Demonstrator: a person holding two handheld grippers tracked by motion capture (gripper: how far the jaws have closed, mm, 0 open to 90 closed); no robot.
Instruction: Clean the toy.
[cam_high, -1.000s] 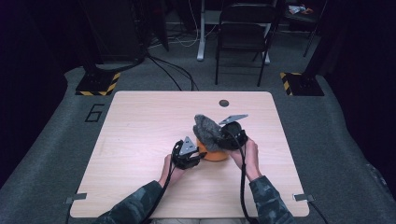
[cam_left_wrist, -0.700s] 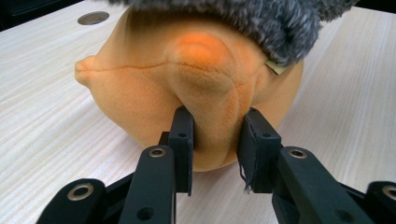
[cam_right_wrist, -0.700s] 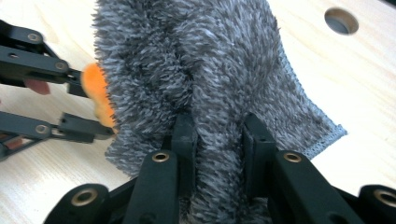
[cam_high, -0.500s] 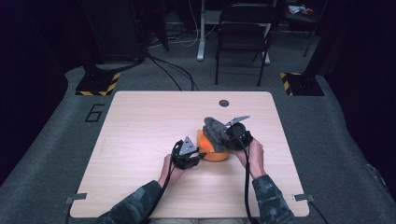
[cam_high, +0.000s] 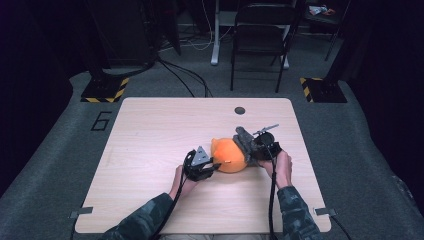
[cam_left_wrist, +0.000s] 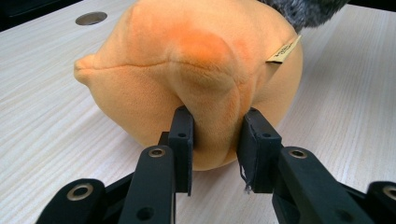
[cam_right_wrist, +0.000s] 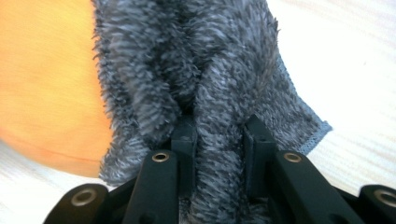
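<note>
Left gripper (cam_high: 206, 168) in the high view sits at the 8 o'clock side of the round orange plush cushion (cam_high: 229, 155), which lies on the pale wooden table (cam_high: 150, 145) a little toward 4 o'clock from its middle; the right gripper (cam_high: 257, 148) meets the shaggy dark grey fleece cloth (cam_high: 244, 138) at the cushion's 3 o'clock edge, and the cloth is draped against that side of the orange plush. A small round dark hole (cam_high: 240, 110) in the table top lies toward 12 o'clock from the cushion, well apart from it, and a black folding chair (cam_high: 260, 40) stands on the floor beyond the far edge. In the left gripper view, the left gripper (cam_left_wrist: 215, 140) is clenched on a bulging fold of the orange cushion (cam_left_wrist: 196, 60), both black pads pressed into the plush; a small tan label (cam_left_wrist: 283, 50) sticks out at 2 o'clock, just below a tuft of grey cloth (cam_left_wrist: 303, 9). In the right gripper view, the right gripper (cam_right_wrist: 218, 140) is clamped on a bunched ridge of the grey fleece (cam_right_wrist: 196, 65), with the orange cushion (cam_right_wrist: 42, 74) touching the cloth at 9 o'clock and bare table (cam_right_wrist: 355, 65) at 3 o'clock.
</note>
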